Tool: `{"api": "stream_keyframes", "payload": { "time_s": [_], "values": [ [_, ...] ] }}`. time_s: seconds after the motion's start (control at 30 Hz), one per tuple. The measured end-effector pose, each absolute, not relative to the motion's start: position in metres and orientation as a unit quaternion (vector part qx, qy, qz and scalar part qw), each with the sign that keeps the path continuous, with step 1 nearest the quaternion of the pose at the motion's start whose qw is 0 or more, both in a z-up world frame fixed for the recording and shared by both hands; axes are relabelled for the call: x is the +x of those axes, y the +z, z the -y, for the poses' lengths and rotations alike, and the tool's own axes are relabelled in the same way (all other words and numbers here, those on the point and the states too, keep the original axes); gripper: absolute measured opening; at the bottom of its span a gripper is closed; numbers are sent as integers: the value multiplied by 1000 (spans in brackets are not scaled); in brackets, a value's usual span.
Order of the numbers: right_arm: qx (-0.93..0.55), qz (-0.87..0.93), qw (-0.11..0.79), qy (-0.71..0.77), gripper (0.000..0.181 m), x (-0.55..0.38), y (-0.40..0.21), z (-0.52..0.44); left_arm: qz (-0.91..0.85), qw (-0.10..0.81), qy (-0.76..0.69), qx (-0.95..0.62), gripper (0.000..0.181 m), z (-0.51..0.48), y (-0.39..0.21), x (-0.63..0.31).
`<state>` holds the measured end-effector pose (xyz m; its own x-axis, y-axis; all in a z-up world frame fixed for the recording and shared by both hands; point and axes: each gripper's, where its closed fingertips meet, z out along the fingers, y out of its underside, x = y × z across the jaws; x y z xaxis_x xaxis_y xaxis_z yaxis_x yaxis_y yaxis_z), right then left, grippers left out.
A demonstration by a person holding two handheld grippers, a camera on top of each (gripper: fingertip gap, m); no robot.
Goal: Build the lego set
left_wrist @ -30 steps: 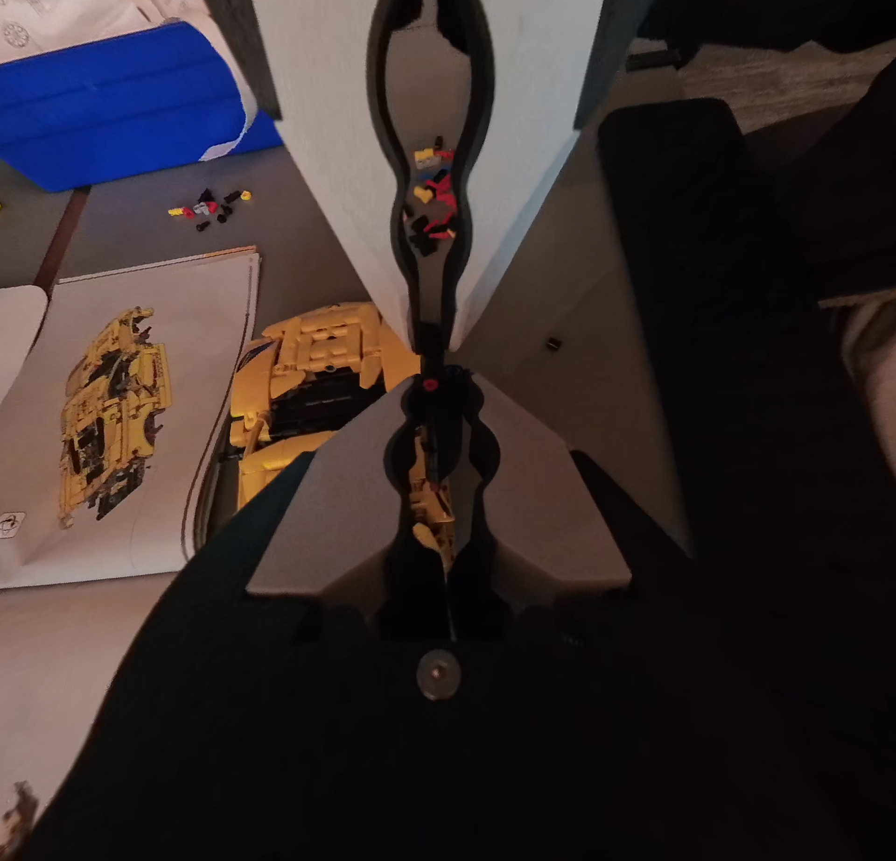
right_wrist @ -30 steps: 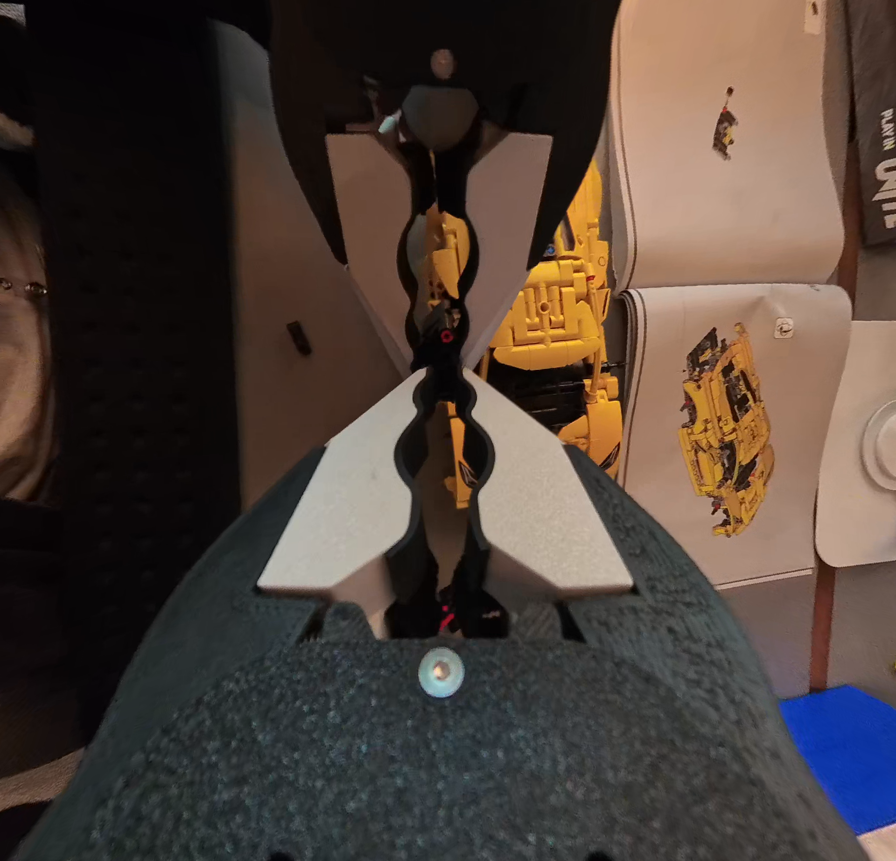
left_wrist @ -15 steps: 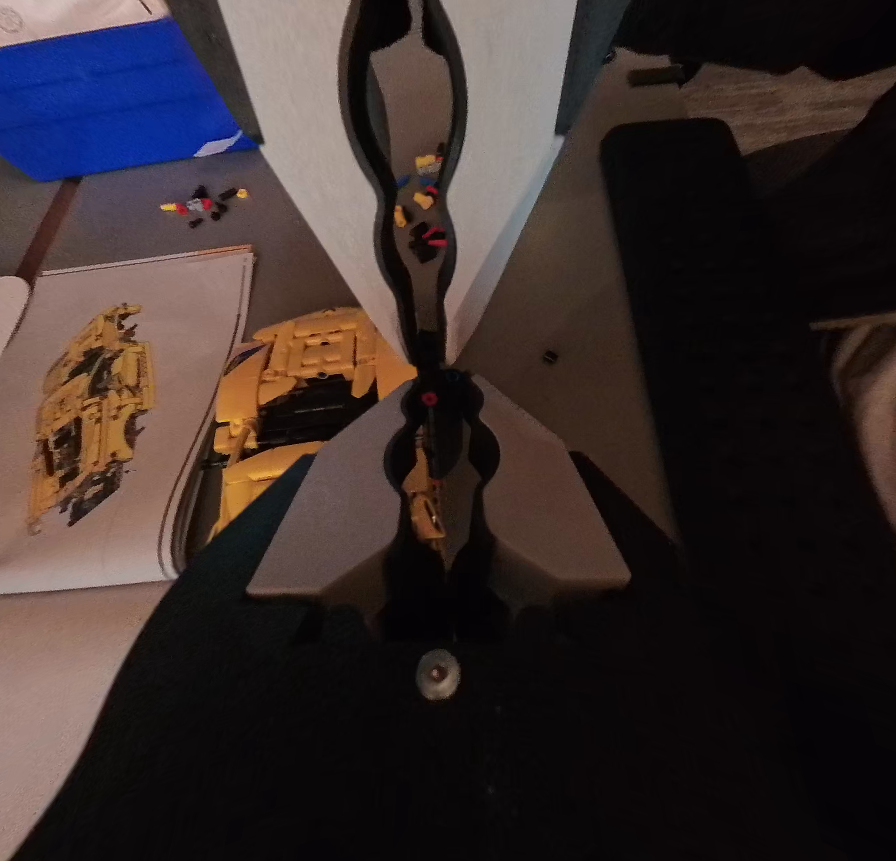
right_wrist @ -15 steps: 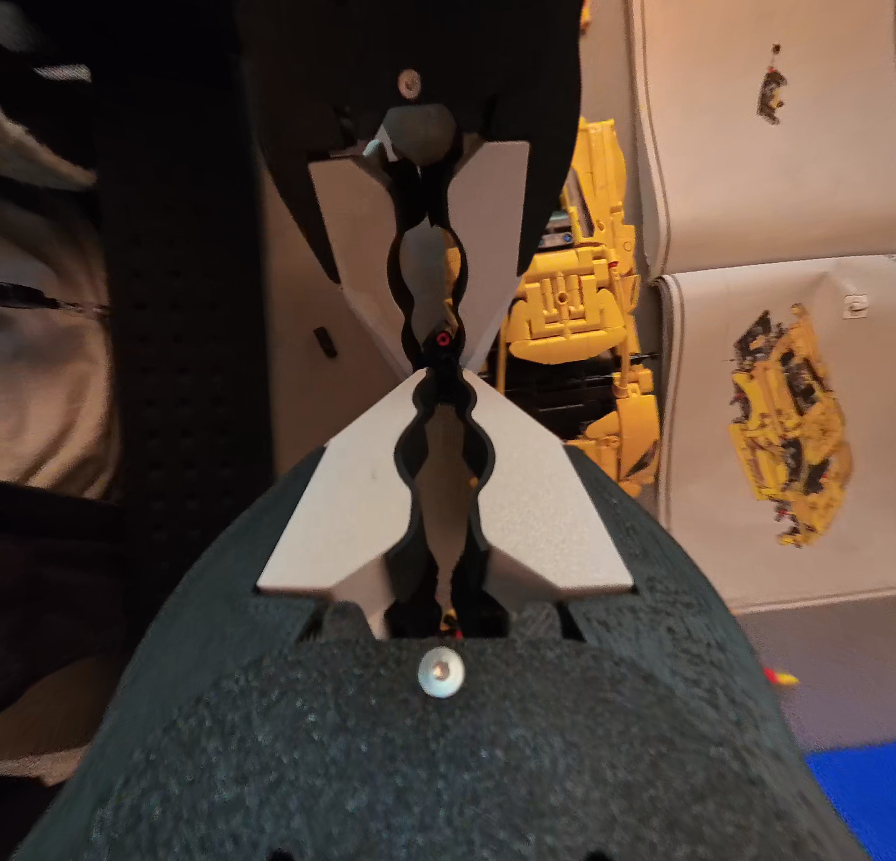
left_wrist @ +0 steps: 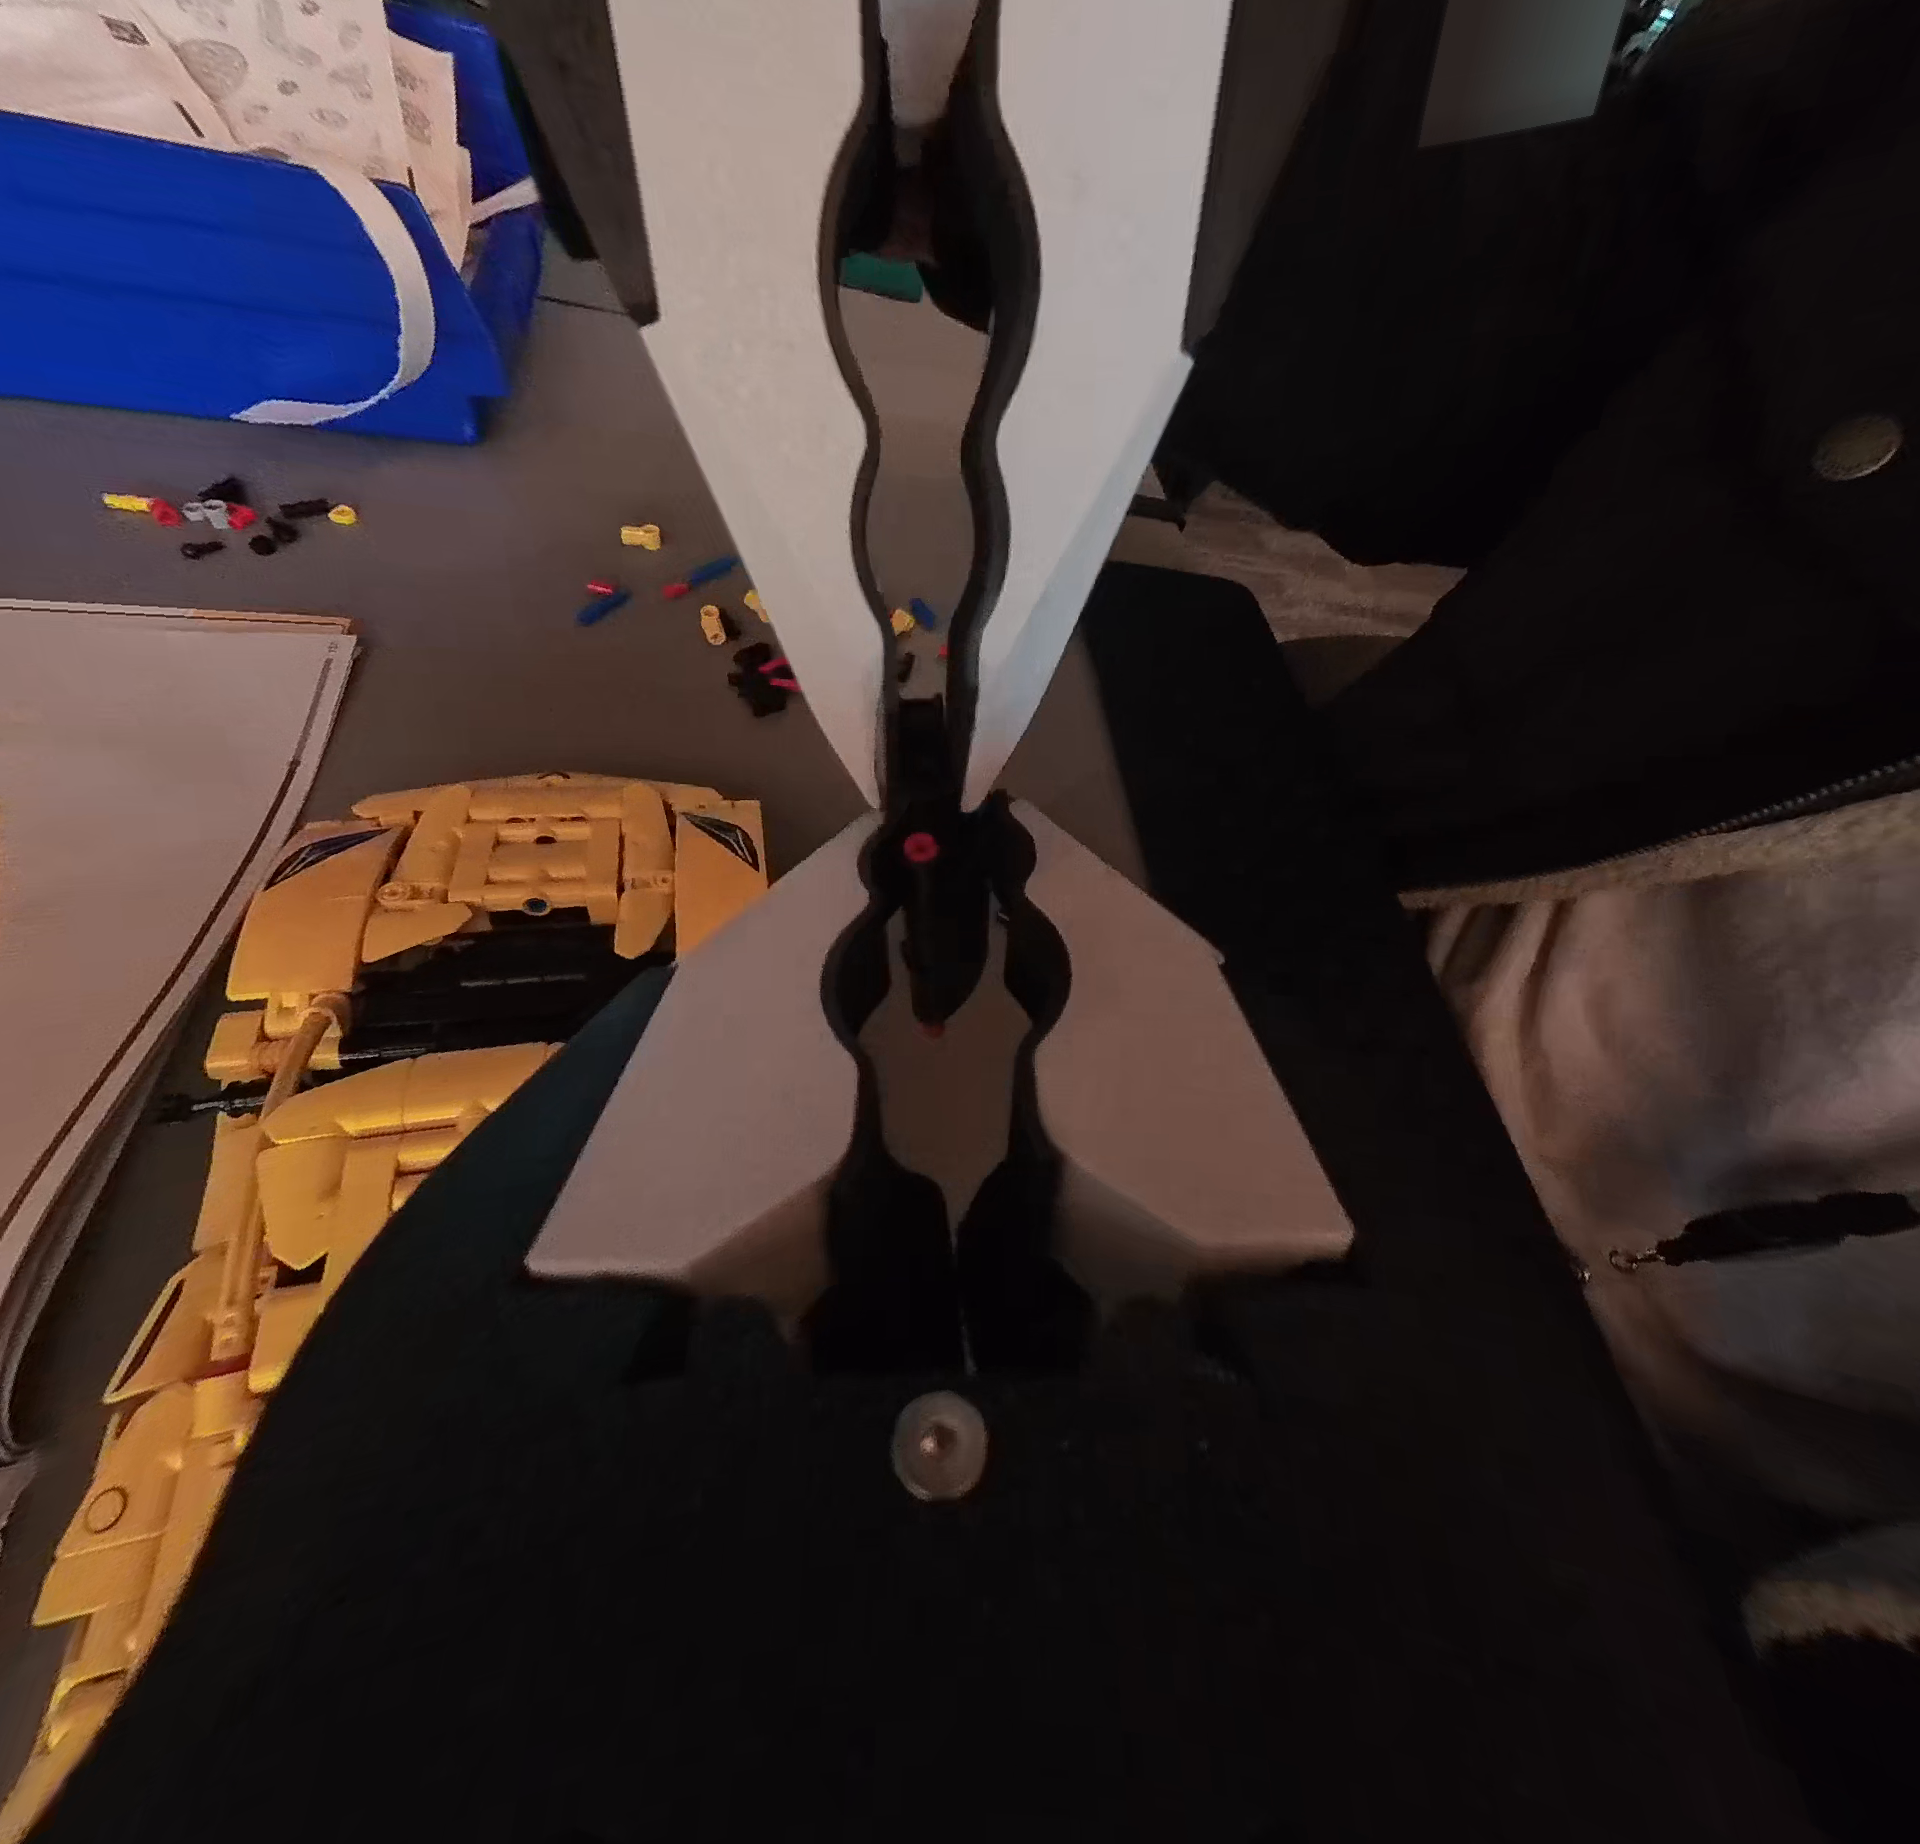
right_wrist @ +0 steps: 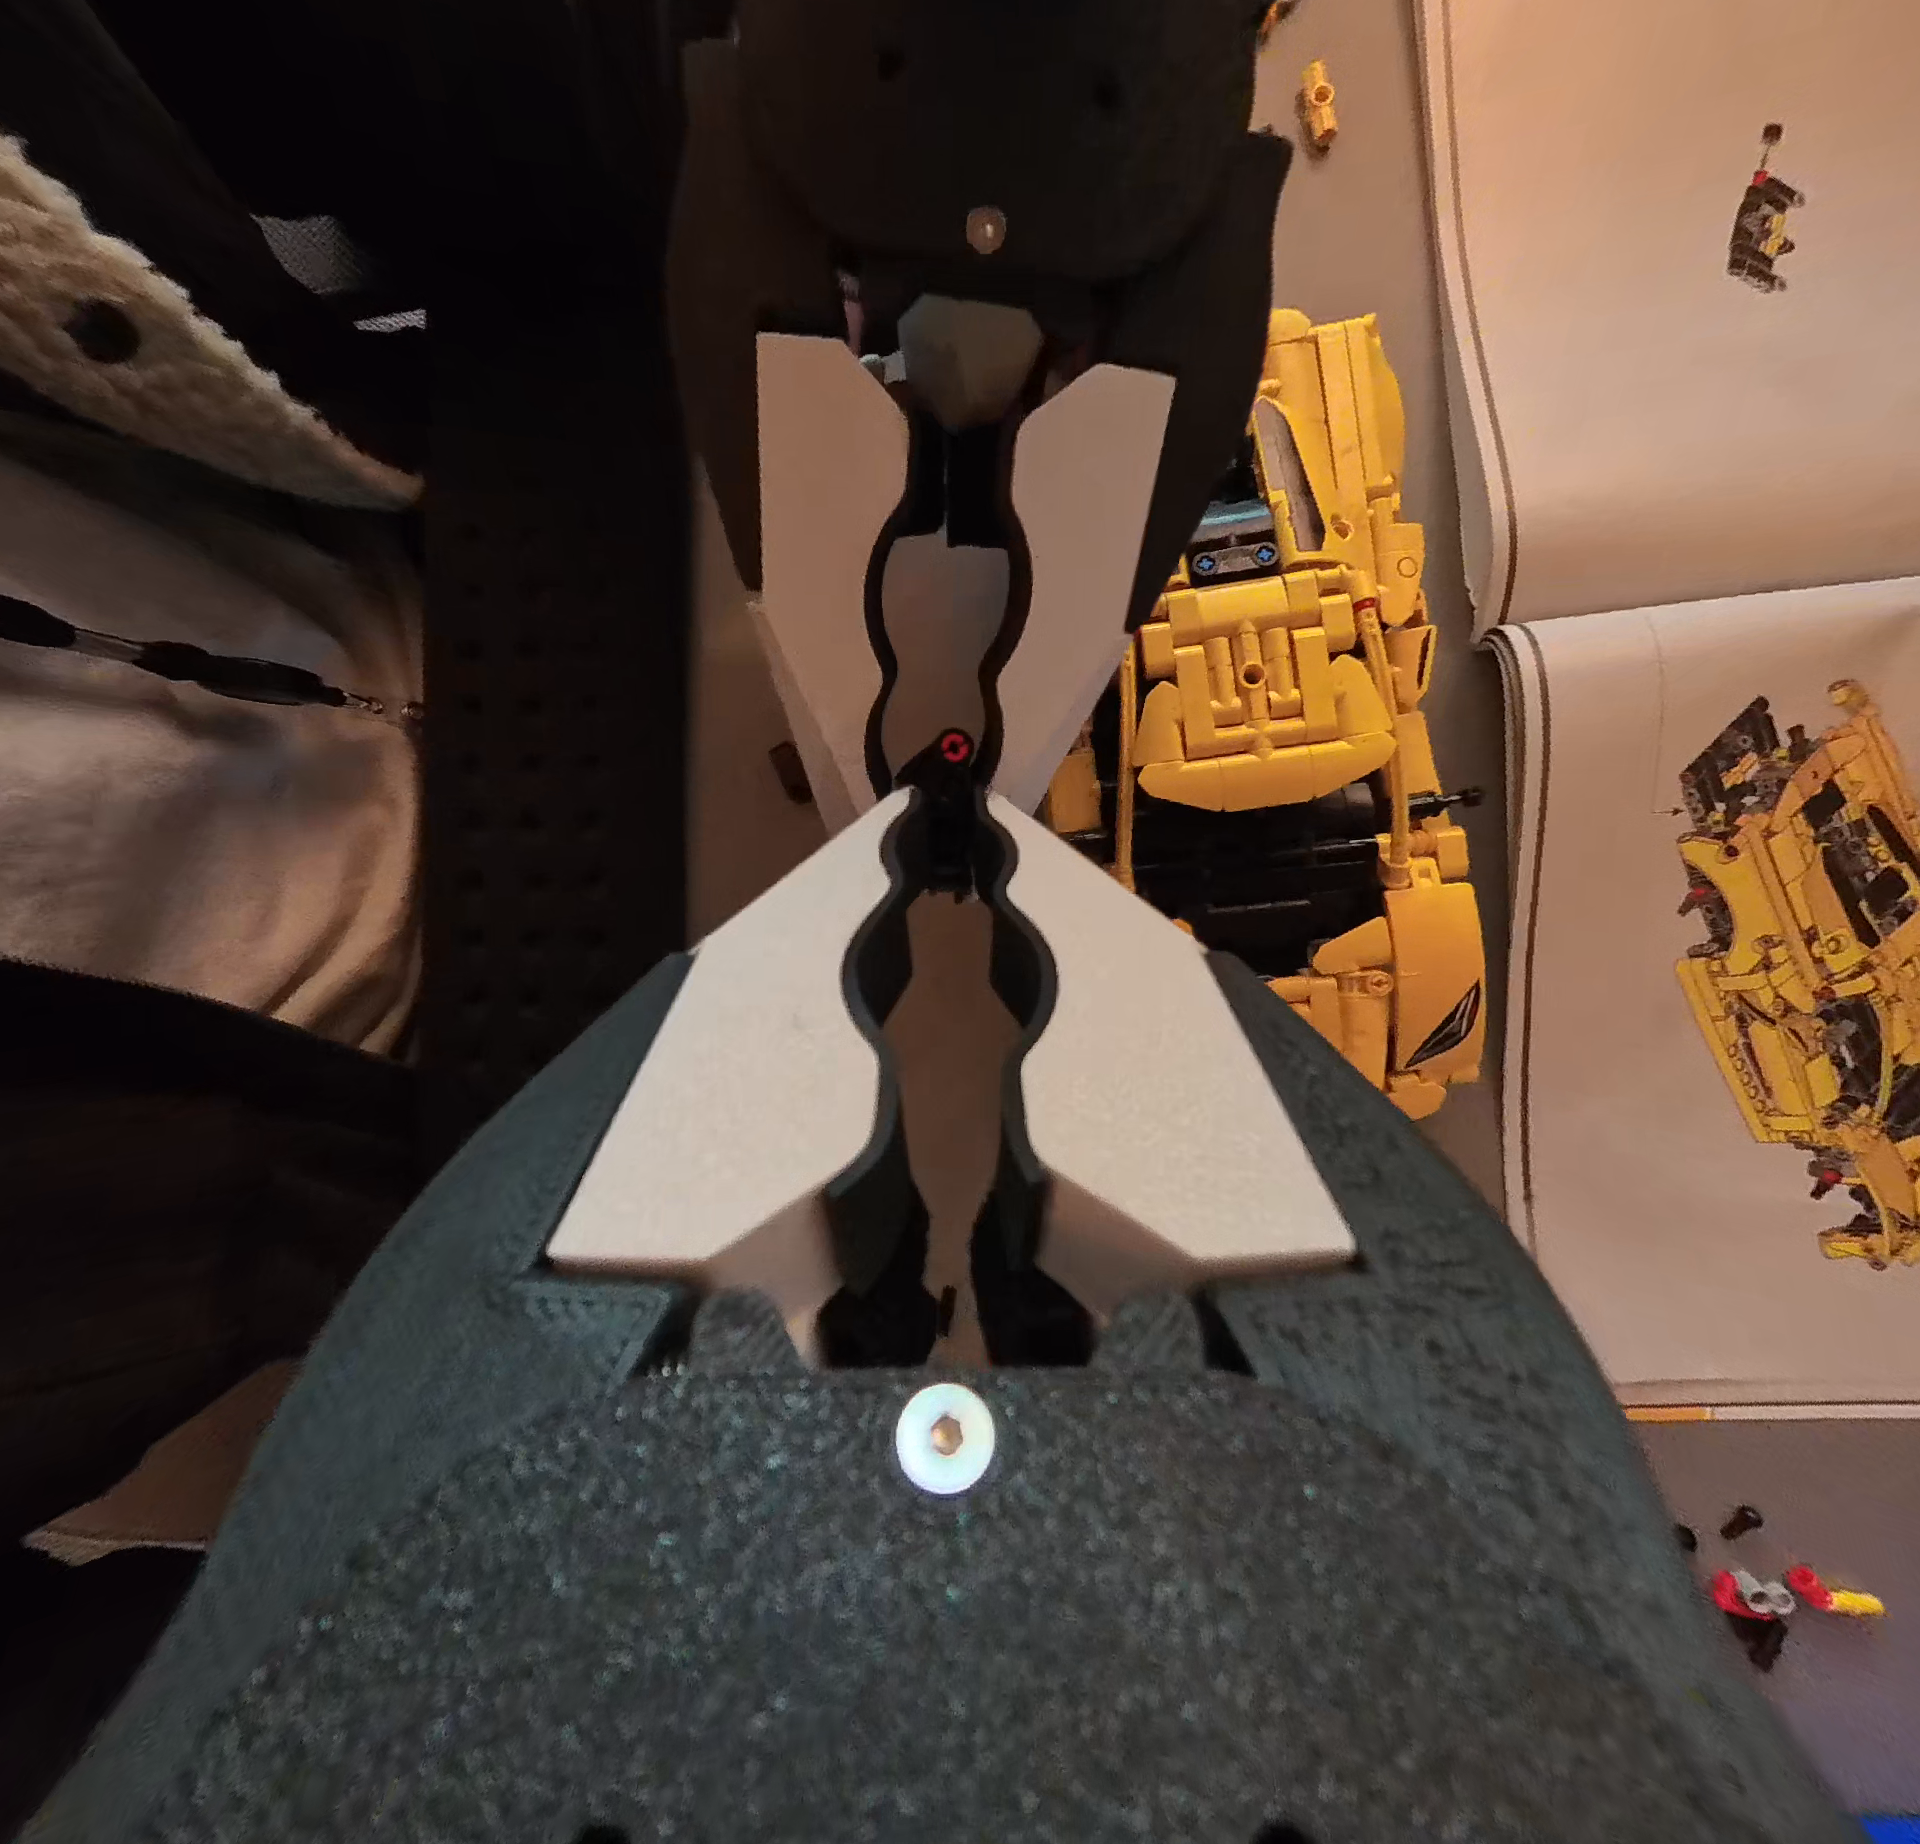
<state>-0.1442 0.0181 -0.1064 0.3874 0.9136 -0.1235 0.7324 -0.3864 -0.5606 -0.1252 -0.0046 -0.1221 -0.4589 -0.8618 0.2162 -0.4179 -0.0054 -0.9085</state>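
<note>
Two grippers meet tip to tip above the table: the left gripper (left_wrist: 928, 838) and the right gripper (right_wrist: 940, 807) each pinch one end of a single small black piece (left_wrist: 932, 921) with a red pin hole, their fingers (left_wrist: 727, 1067) closed on it with only the wavy black pads parted farther back. The piece itself is dark and mostly buried between the pads, so its shape is hard to make out. Just left of the grippers in the left wrist view lies one yellow car (left_wrist: 468, 921), part built, its rear end cut off behind the gripper body. Beside it one open booklet (right_wrist: 1704, 963) shows two pages, each with a printed picture, and its outer edges run out of frame. Two loose scatters of tiny parts (left_wrist: 223, 521) sit on the grey table (left_wrist: 468, 672), in black, red, yellow, blue and grey, too small to count surely. One blue bag (left_wrist: 208, 288) with a printed sheet on it stands at the far edge. A person's dark jacket and pale fleece (left_wrist: 1662, 1067) fill the right side. The room beyond is dim and unreadable.
</note>
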Motion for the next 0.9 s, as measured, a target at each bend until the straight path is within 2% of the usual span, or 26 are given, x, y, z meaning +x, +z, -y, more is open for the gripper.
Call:
{"api": "stream_keyframes", "payload": {
  "time_s": [0.03, 0.47, 0.63, 0.8, 0.9],
  "values": [
    [-805, 512, 216, 209, 7, -144, -106, -19, -671, 212, -527, -476, 16, 4, -122, -125],
    [-786, 506, 271, 229, 15, -149, -89, -24, -656, 222, -550, -467, 16, 1, -109, -128],
    [-787, 507, 273, 223, 7, -147, -91, -27, -658, 222, -547, -468, 16, 2, -110, -127],
    [-794, 494, 299, 192, 7, -149, -86, -36, -656, 233, -531, -483, 16, -5, -113, -125],
    [-798, 497, 322, 112, 7, -148, -92, -46, -651, 248, -521, -494, 16, -11, -114, -123]
  ]
}}
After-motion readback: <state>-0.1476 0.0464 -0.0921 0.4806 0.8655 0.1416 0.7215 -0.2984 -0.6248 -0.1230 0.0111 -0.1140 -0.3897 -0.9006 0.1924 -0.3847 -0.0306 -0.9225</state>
